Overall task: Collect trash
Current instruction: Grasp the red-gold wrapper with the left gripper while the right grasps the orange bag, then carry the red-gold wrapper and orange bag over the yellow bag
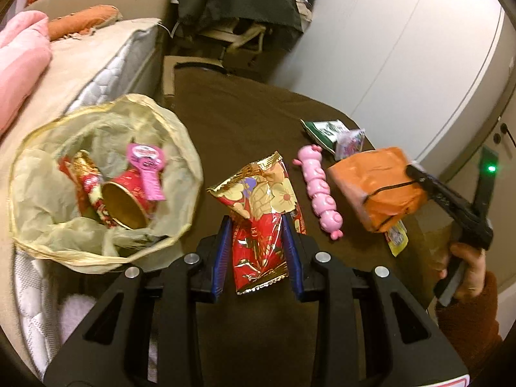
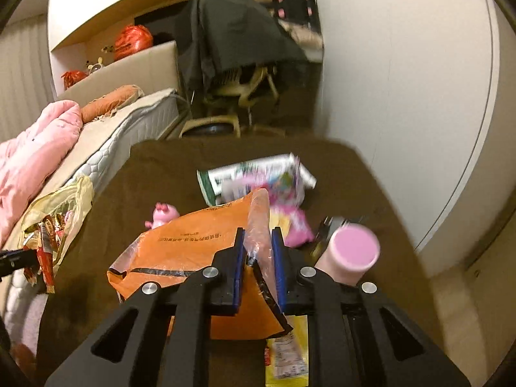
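My left gripper (image 1: 258, 225) is shut on a red and gold snack wrapper (image 1: 261, 193), held above the brown cloth beside the open yellowish trash bag (image 1: 38, 174). The bag holds a red cup (image 1: 125, 203), a pink lid piece and other wrappers. My right gripper (image 2: 258, 235) is shut on a crumpled orange plastic bag (image 2: 193, 238), lifted off the table. In the left wrist view that orange bag (image 1: 377, 187) hangs to the right, with the right gripper (image 1: 411, 174) and a hand (image 1: 464, 274) behind it.
On the brown-covered table (image 1: 242, 119) lie a pink caterpillar toy (image 1: 319, 193), a green and white wrapper (image 2: 245, 174), pink packets (image 2: 296, 225), a pink cup (image 2: 351, 251) and a yellow packet (image 2: 287, 354). A mattress (image 1: 106, 64) borders the left; a white wall stands right.
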`<state>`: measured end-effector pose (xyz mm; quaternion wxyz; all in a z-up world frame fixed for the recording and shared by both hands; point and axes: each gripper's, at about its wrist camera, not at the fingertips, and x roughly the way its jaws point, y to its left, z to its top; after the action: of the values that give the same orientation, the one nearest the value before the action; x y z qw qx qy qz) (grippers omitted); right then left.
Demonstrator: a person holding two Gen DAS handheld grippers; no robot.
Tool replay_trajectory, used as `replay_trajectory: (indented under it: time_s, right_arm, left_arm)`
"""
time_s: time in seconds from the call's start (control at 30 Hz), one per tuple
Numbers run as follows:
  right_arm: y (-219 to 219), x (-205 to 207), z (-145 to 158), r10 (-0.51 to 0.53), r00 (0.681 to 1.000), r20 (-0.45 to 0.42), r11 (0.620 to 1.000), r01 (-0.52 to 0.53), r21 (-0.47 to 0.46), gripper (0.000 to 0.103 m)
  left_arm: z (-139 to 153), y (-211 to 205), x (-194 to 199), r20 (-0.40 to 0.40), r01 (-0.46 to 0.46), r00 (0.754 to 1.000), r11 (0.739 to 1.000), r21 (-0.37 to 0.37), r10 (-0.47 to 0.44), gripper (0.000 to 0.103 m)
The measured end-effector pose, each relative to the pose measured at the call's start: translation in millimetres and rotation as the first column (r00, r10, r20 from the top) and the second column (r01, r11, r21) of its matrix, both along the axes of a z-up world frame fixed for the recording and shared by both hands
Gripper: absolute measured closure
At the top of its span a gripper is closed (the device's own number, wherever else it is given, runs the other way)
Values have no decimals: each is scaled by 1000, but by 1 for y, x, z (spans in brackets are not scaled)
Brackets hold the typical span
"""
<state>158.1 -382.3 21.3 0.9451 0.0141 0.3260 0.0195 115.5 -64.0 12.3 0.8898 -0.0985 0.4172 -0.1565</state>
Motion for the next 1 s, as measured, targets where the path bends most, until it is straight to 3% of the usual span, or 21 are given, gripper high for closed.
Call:
replay_trajectory:
  time_s: [0.13, 0.27, 0.73, 1.0]
  right_arm:
    - [11, -9, 31, 7, 998, 58, 999, -5, -44, 88]
    - [13, -14, 50, 4, 997, 72, 1000, -4, -7, 88]
    - [30, -31, 63, -14, 997, 81, 1000, 13, 11, 88]
    - [50, -38, 78, -22, 992, 127, 999, 17, 44, 88]
  left_arm:
    - [9, 18, -10, 27, -31, 999, 999, -41, 32, 74]
    - [11, 25, -16, 31, -31, 999, 997, -69, 33, 74]
    - [31, 33, -13, 64, 25, 998, 994, -110, -18, 74]
    - [38, 67, 6, 57, -10, 998, 994, -112, 16, 74]
